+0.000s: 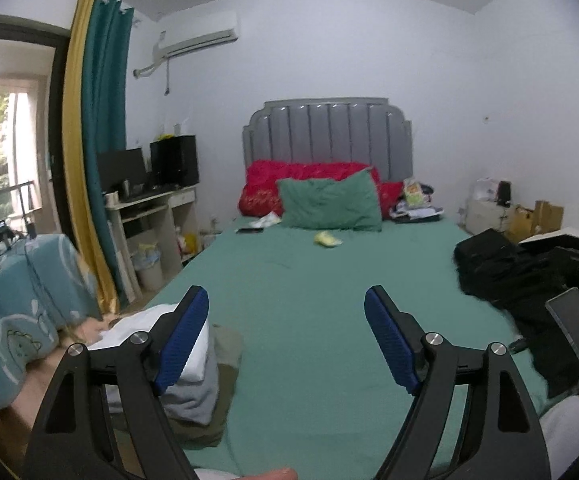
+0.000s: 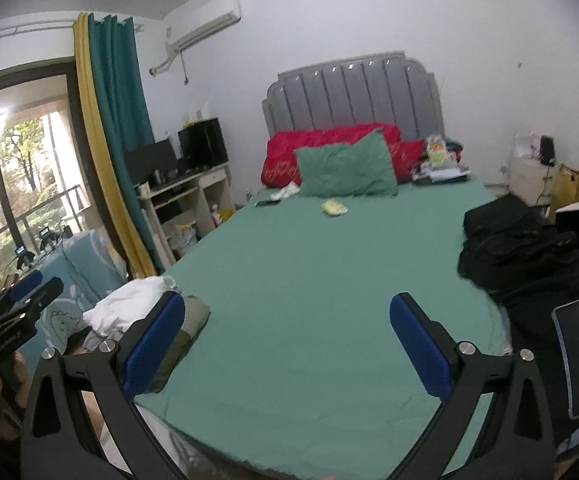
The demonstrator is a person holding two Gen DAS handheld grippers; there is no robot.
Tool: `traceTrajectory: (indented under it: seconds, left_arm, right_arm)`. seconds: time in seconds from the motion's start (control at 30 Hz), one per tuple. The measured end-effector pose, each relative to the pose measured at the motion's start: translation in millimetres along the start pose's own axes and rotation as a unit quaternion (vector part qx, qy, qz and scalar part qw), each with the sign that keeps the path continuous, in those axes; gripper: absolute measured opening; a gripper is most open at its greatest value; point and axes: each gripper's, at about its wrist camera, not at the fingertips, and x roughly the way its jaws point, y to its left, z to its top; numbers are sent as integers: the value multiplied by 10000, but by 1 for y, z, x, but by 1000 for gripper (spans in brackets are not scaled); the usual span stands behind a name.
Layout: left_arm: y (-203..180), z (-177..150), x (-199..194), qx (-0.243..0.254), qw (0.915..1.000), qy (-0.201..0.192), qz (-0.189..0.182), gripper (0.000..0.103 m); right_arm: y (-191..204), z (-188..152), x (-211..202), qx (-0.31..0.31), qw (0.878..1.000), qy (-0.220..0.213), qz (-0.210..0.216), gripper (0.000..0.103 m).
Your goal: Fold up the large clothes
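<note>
My left gripper (image 1: 286,296) is open over the near end of the green bed sheet (image 1: 309,272), with nothing between its blue pads. My right gripper (image 2: 287,300) is open too and holds nothing. A stack of folded clothes, white (image 1: 137,324) over grey and olive (image 1: 225,352), lies at the bed's near left corner, just behind the left finger. In the right wrist view this stack (image 2: 129,308) sits behind that gripper's left finger. A heap of black clothes (image 1: 501,272) (image 2: 517,248) is piled at the bed's right edge. The left gripper (image 2: 35,288) shows at the far left of the right wrist view.
A green pillow (image 1: 329,204), a red quilt (image 1: 289,176), a small yellow item (image 1: 327,239) and a phone (image 1: 249,230) lie near the headboard. A tablet (image 1: 573,328) stands at the near right. A desk (image 1: 157,208) and a teal-covered seat (image 1: 21,300) are on the left.
</note>
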Motion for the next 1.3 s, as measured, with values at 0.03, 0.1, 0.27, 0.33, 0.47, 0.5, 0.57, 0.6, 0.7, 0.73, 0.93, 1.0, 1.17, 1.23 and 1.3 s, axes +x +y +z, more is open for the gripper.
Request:
traceTrajectory:
  seconds: [0.03, 0.1, 0.27, 0.33, 0.47, 0.5, 0.57, 0.6, 0.7, 0.73, 0.93, 1.0, 1.17, 1.23, 1.3]
  left_arm:
    - [-2, 3, -3, -28, 10000, -42, -27, 83]
    - [-6, 8, -10, -83, 9998, -144, -71, 83]
    - [-8, 12, -18, -327, 9985, -356, -250, 83]
    - [-8, 10, -15, -401, 9982, -350, -285, 83]
    - [-7, 3, -5, -498, 9982, -217, -270, 83]
    - [-6, 1, -2, -513, 9982, -173, -251, 83]
    - [-3, -4, 5, -577, 9980, -91, -254, 83]
    - [-1, -5, 8, -599, 9979, -70, -242, 83]
    - [6, -9, 16, -704, 9974, -14, -162, 83]
    - [8, -11, 19, -734, 9972, 12, -151, 83]
    - [15, -19, 34, -769, 9968, 175, -113, 83]
    - [16, -20, 38, -764, 9968, 209, -104, 83]
    - [19, -20, 41, -738, 9969, 249, -87, 83]
    - [21, -21, 44, -738, 9968, 294, -115, 83]
    - [19, -22, 46, -727, 9968, 314, -96, 83]
  right_arm:
    - [1, 1, -5, -12, 10000, -68, -37, 101]
    - [3, 4, -20, -27, 9995, -307, -106, 101]
    - [14, 4, -33, -332, 9978, -467, -328, 102]
    - [17, 3, -33, -455, 9973, -450, -364, 102]
    - [14, -1, -29, -370, 9980, -418, -299, 102]
    - [13, -1, -26, -369, 9980, -400, -313, 102]
    - [9, -4, -21, -364, 9982, -348, -322, 102]
    - [8, -4, -17, -349, 9984, -321, -317, 102]
    - [5, -9, -7, -325, 9988, -229, -289, 102]
    - [6, -11, -3, -336, 9989, -167, -280, 102]
    - [9, -19, 15, -329, 9992, 6, -230, 102]
    - [11, -21, 19, -312, 9993, 35, -221, 102]
    - [19, -25, 28, -383, 9990, 166, -172, 102]
    - [22, -25, 30, -390, 9989, 205, -163, 102]
    - [24, -26, 32, -407, 9988, 226, -168, 102]
